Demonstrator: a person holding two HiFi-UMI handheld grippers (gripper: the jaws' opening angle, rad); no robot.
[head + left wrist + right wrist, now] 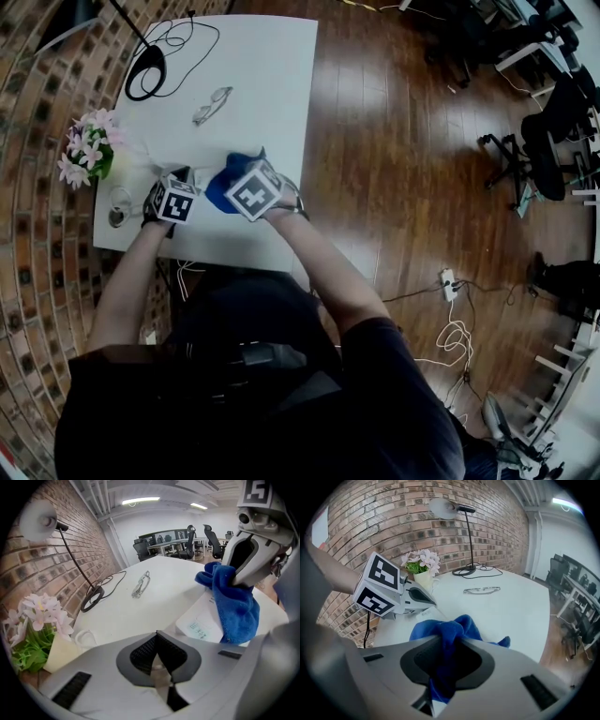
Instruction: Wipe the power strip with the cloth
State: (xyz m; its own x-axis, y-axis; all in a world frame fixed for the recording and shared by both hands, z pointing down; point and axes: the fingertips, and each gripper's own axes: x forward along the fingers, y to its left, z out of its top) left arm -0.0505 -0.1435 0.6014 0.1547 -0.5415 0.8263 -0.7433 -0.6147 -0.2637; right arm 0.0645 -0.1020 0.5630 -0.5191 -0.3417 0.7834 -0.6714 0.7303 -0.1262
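Observation:
A blue cloth (450, 632) is bunched between the jaws of my right gripper (445, 667), which is shut on it. In the left gripper view the cloth (236, 606) hangs from the right gripper (239, 573) and drapes over the near end of a flat white power strip (199, 620) with a printed label. My left gripper (159, 660) is shut just left of the strip; whether it pinches anything I cannot tell. In the head view both grippers, left (183, 176) and right (246, 178), sit side by side near the table's front, with the cloth (220, 186) between them.
On the white table (272, 94) lie a pair of glasses (212, 103) and a desk lamp's black base with its cable (145, 70). A vase of pink flowers (89, 150) and a small glass (119, 206) stand at the left edge. A brick wall runs along the left.

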